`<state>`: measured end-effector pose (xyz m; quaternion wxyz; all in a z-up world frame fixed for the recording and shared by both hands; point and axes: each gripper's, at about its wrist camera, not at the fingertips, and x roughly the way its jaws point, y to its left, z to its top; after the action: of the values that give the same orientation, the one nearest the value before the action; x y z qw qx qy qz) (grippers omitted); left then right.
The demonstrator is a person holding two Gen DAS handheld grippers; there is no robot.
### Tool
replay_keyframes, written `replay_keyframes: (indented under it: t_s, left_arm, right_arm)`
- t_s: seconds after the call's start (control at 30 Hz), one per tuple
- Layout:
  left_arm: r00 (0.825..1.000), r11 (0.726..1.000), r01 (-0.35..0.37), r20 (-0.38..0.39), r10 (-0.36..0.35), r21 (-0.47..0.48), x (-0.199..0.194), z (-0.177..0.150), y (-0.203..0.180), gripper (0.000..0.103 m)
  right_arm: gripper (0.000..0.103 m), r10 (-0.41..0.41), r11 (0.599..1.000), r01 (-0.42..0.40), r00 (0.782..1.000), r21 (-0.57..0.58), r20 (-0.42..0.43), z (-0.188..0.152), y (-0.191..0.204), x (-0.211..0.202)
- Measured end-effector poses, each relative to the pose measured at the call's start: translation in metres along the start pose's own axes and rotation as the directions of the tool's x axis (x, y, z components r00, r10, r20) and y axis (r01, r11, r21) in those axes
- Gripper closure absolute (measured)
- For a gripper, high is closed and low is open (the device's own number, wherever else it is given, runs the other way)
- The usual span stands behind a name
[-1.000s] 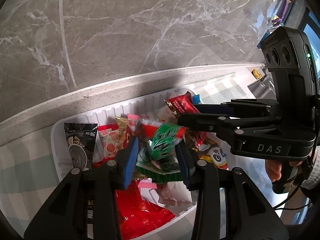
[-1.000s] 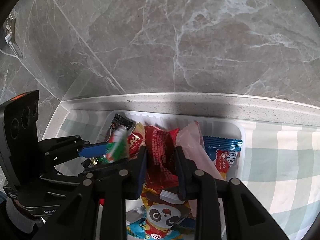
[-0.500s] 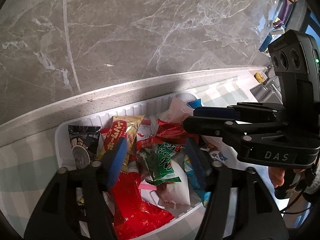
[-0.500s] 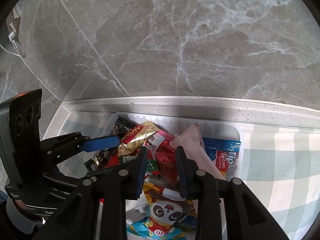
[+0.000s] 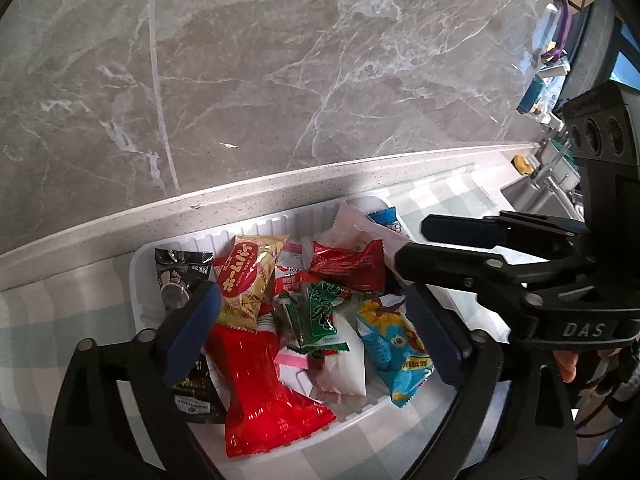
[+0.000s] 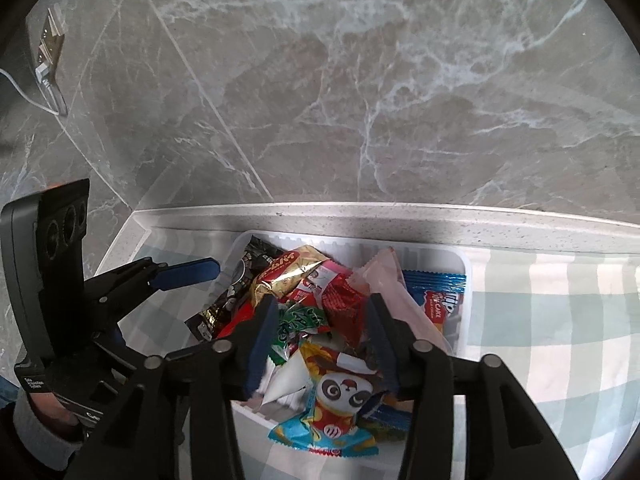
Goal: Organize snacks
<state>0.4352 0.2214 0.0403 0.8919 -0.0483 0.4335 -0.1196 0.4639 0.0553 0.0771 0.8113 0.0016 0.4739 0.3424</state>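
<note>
Filling the white tray [image 5: 256, 227], the snacks are shown heaped in a loose pile against the counter's raised back edge: a gold-and-red bun packet [image 5: 244, 280], a green packet [image 5: 320, 314], a large red bag [image 5: 256, 380], a blue panda packet [image 6: 332, 408], a pink wrapper [image 6: 394, 292] and a black sachet [image 5: 176, 276]. The left gripper [image 5: 312, 332] is held over the pile with its blue pads wide apart and nothing between them; the right gripper [image 6: 320, 340] is likewise spread and empty, just above the red and green packets. Both appear poised for a next pick. A clean grasp is judged to require descent onto one uppermost packet, closed across its crimped seam, so that neighbouring wrappers are not dragged out onto the checked cloth [image 6: 552, 320].
</note>
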Motion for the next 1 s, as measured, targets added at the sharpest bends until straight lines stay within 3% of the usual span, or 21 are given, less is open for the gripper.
replay_keyframes:
  t_s: [0.3,0.53,0.6,0.77,1.0]
  left_arm:
    - [1.000,1.000,-0.016,0.022,0.016,0.013,-0.020,-0.011,-0.015,0.001]
    - [0.997,0.997,-0.044,0.059,0.040,0.067,-0.055,-0.021,-0.048,0.000]
    - [0.996,0.995,-0.062,0.076,0.055,0.084,-0.068,-0.026,-0.060,0.000]
    - [0.984,0.986,-0.140,0.123,0.129,0.090,-0.101,-0.038,-0.084,0.000]
    - [0.960,0.965,-0.240,0.173,0.220,0.105,-0.148,-0.060,-0.112,0.000]
  right_arm:
    - [0.039,-0.027,1.000,0.026,0.999,0.014,0.018,-0.012,0.005,-0.019]
    - [0.037,-0.088,0.996,0.087,0.993,0.021,0.084,-0.033,0.012,-0.063]
    - [0.037,-0.122,0.993,0.121,0.986,0.016,0.116,-0.042,0.016,-0.081]
    - [0.020,-0.181,0.983,0.182,0.960,0.014,0.212,-0.064,0.026,-0.128]
    - [0.020,-0.268,0.958,0.286,0.913,-0.014,0.308,-0.111,0.048,-0.190]
